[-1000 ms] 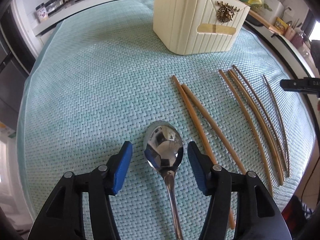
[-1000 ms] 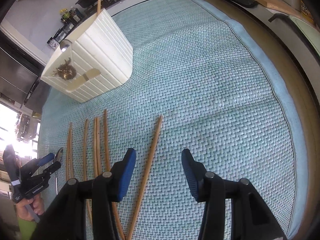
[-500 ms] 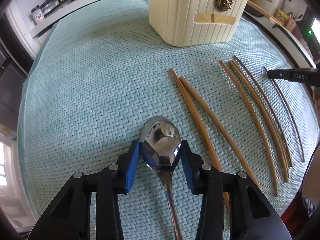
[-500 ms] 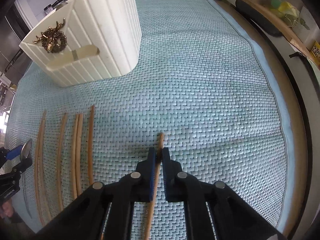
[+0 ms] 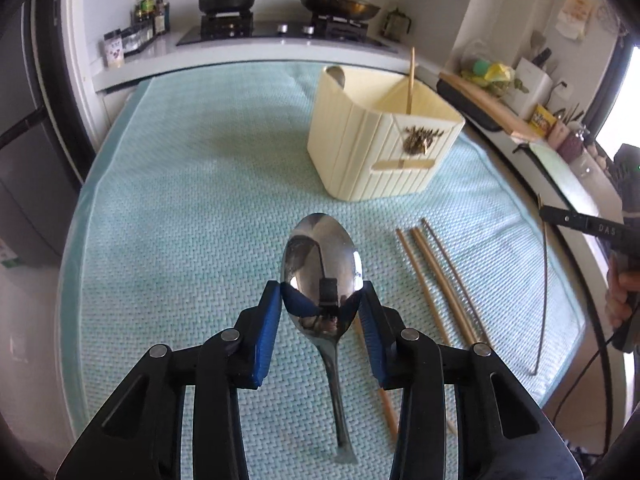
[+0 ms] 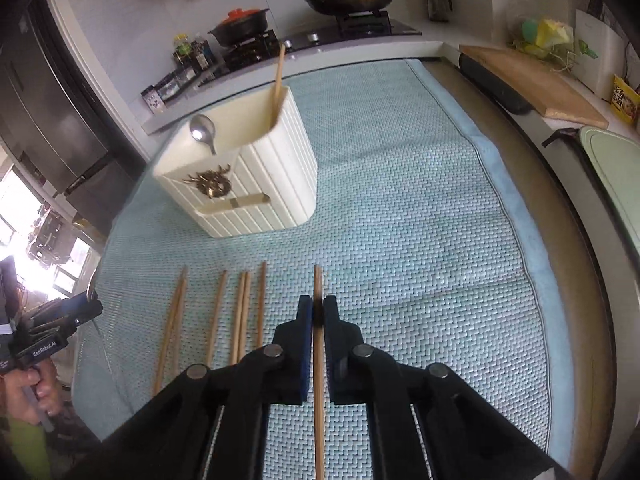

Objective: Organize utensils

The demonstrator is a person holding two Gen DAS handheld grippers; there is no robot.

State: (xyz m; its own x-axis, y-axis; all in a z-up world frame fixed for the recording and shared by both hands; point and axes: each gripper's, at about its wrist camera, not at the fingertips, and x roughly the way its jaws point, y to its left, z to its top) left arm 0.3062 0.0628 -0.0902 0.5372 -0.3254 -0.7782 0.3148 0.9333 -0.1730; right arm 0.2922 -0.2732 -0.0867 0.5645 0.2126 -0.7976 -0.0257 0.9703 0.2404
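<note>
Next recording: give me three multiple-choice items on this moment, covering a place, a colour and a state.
1. The upright chopstick stands: A in the holder; B in the pan; C on the cutting board.
2. The holder is: A red; B cream; C black.
3. The right tool is: A open over the mat; B shut on a spoon; C shut on a chopstick.

Key: 1 A, its lower end drops inside the holder's rim. 2 B, the ribbed walls are cream in both views. 3 C, the blue pads press the stick from both sides.
</note>
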